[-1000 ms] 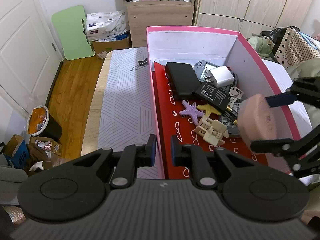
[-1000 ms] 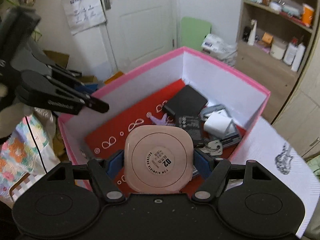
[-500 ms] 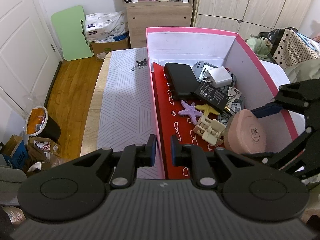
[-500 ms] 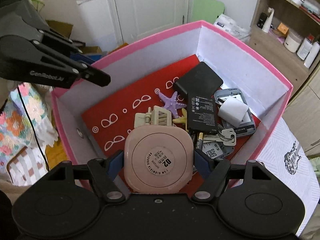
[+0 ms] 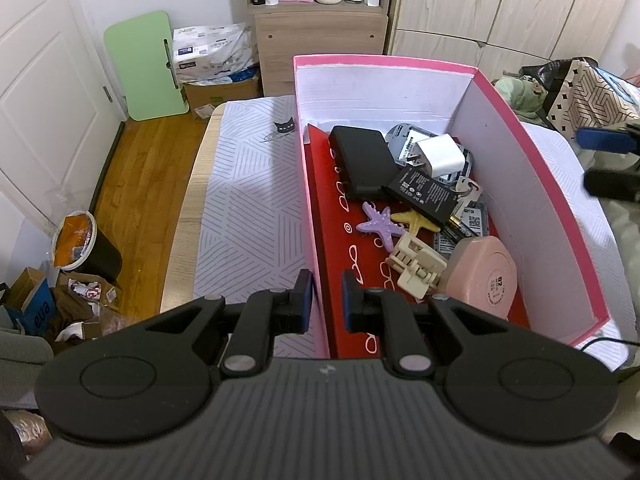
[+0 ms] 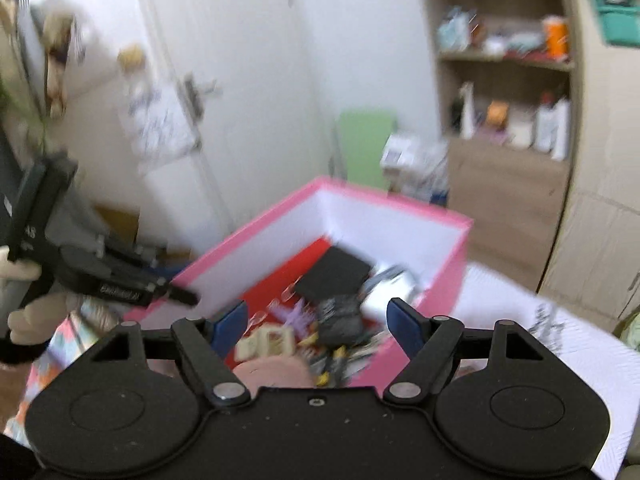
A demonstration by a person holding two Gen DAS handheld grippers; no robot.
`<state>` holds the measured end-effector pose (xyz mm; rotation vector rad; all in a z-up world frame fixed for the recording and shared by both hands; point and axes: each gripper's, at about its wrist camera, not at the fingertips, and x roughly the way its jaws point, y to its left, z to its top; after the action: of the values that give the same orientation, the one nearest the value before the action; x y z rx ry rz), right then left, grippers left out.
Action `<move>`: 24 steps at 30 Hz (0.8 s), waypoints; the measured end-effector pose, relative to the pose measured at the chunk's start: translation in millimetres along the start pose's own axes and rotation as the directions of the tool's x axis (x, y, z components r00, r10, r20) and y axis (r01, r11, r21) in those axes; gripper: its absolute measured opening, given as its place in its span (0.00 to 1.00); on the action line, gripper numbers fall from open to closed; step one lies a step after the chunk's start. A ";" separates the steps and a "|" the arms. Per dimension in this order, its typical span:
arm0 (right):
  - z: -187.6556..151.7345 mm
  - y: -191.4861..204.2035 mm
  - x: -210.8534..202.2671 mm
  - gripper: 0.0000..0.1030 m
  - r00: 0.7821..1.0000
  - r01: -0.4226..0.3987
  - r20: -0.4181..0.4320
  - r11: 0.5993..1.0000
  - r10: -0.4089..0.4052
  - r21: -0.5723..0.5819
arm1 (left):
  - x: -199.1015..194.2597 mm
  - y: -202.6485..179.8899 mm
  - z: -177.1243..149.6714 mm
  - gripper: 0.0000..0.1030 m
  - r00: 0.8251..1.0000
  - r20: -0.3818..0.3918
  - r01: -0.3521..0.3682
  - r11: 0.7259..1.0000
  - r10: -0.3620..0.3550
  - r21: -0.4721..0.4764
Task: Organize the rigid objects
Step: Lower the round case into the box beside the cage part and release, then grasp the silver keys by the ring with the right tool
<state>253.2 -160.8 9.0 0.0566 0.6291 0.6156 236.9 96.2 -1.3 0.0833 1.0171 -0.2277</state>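
Observation:
The pink box (image 5: 532, 148) with a red floor holds a black power bank (image 5: 362, 166), a white charger (image 5: 440, 156), a flat battery (image 5: 424, 194), starfish shapes (image 5: 380, 222), a beige hair clip (image 5: 416, 266) and other small items. The pink round case (image 5: 484, 276) leans against the box's right wall beside the clip. My left gripper (image 5: 324, 300) is shut on the box's near left wall. My right gripper (image 6: 316, 320) is open and empty above the box (image 6: 256, 236); the case (image 6: 272, 372) shows just below it. The right wrist view is blurred.
The box stands on a table with a striped white cloth (image 5: 248, 208). A wooden shelf unit (image 5: 320, 24) and wardrobe doors (image 5: 520, 12) are behind. A bin (image 5: 80, 248) and clutter lie on the wood floor at left. Bags (image 5: 580, 92) sit at right.
My right gripper lowered the pink case into the box, opened, let it go and pulled up and back to the right. The left gripper has stayed on the box wall.

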 end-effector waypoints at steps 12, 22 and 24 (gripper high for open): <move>-72.6 -48.5 29.1 0.78 0.976 0.217 0.007 0.974 -0.217 -0.072 | -1.0 0.0 -0.6 0.12 1.000 0.005 -0.004 1.000 0.004 0.000; -79.7 -57.1 88.9 0.76 0.962 0.249 -0.099 0.965 -0.256 -0.080 | -0.8 -0.5 -1.1 0.13 1.000 0.010 -0.003 1.000 0.003 -0.004; -78.9 -61.6 88.4 0.66 0.968 0.229 -0.095 0.972 -0.234 -0.054 | -0.9 -0.6 -1.2 0.13 1.000 0.011 -0.002 1.000 0.002 -0.006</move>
<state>296.9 -172.8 -116.7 -0.0873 0.7080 0.4068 235.3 96.0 -1.2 0.0773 1.0066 -0.2231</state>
